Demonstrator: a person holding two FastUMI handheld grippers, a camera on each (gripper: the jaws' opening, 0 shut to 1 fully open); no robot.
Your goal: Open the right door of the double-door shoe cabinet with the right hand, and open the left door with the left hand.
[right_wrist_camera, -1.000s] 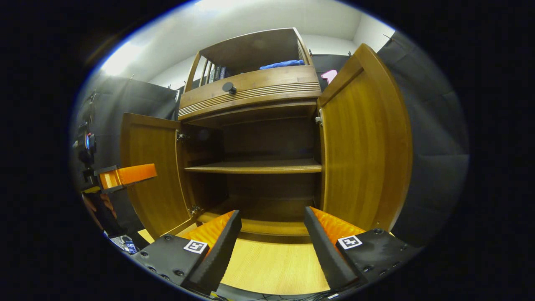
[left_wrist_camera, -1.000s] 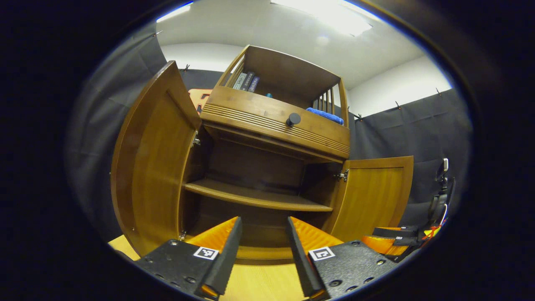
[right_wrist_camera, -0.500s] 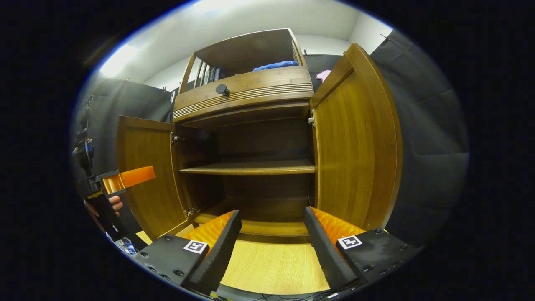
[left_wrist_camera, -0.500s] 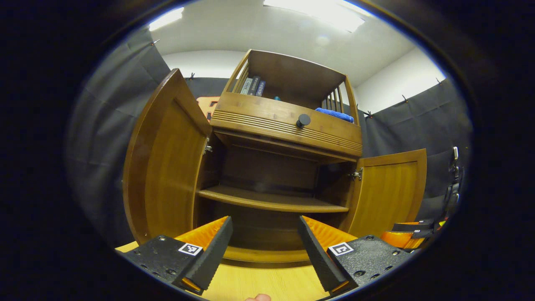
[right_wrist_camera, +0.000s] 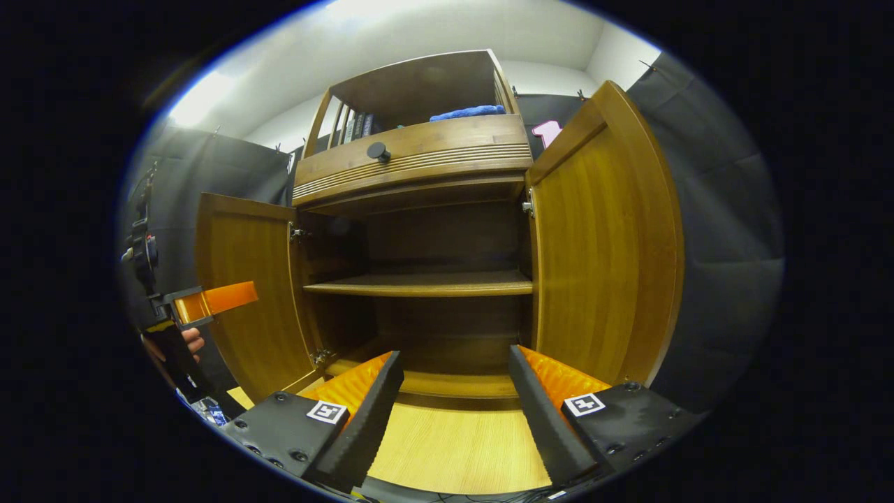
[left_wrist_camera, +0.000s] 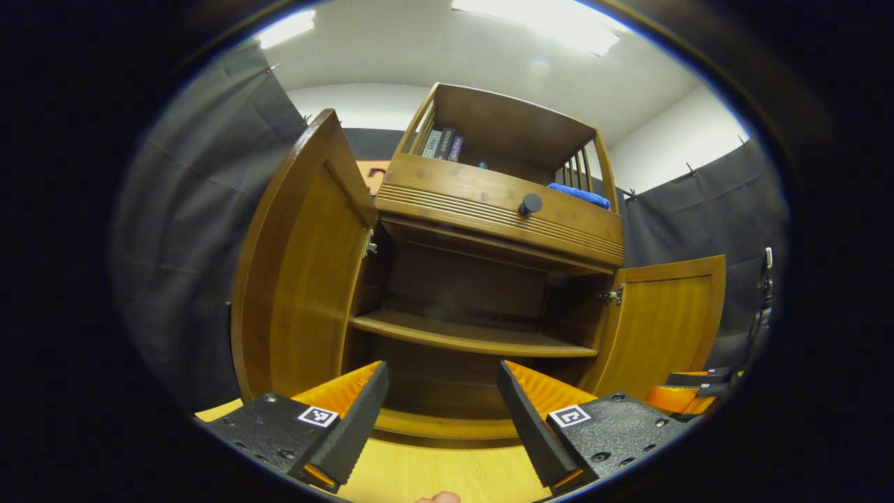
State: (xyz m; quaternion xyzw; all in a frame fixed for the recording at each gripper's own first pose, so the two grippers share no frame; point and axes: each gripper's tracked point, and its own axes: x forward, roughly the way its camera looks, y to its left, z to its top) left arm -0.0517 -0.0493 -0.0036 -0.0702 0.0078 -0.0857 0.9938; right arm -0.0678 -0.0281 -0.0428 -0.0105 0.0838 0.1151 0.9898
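left door (left_wrist_camera: 300, 279) swung outward, upright | right door (right_wrist_camera: 601, 244) likewise | both grippers' jaws wide, empty

Row of dark-spined books (left_wrist_camera: 442, 143) stood upright at the left of the top open compartment, beside the slatted side rail. Folded blue cloth (left_wrist_camera: 579, 195) lay at the right end of that compartment; in the right gripper view, blue cloth (right_wrist_camera: 468, 112) right, books (right_wrist_camera: 355, 126) left. Pale wooden table (right_wrist_camera: 457, 447) lay below. White ceiling with bright light panel (left_wrist_camera: 538, 21) overhead.
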